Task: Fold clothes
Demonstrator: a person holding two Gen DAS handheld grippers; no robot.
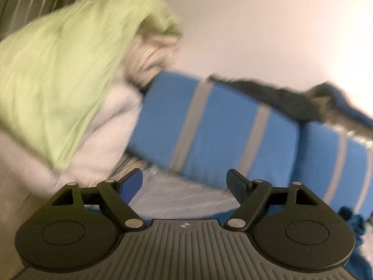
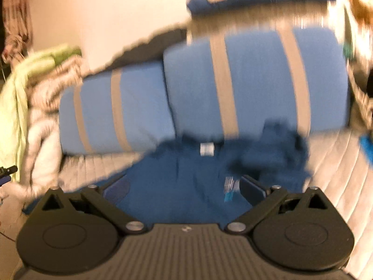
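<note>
A dark blue garment with a white neck label lies crumpled on the quilted bed cover, in front of the blue pillows. My right gripper hangs just above it, jaws wide apart and pressing on nothing. The picture is blurred. In the left wrist view my left gripper is open and empty, lifted above the bed and facing the pillows. Only a corner of the blue garment shows there, low at the right edge. A tip of the left gripper shows at the far left of the right wrist view.
Two blue pillows with grey stripes lean against the pale wall. A light green cloth lies over a white heap at the left. Dark clothes are draped along the pillow tops.
</note>
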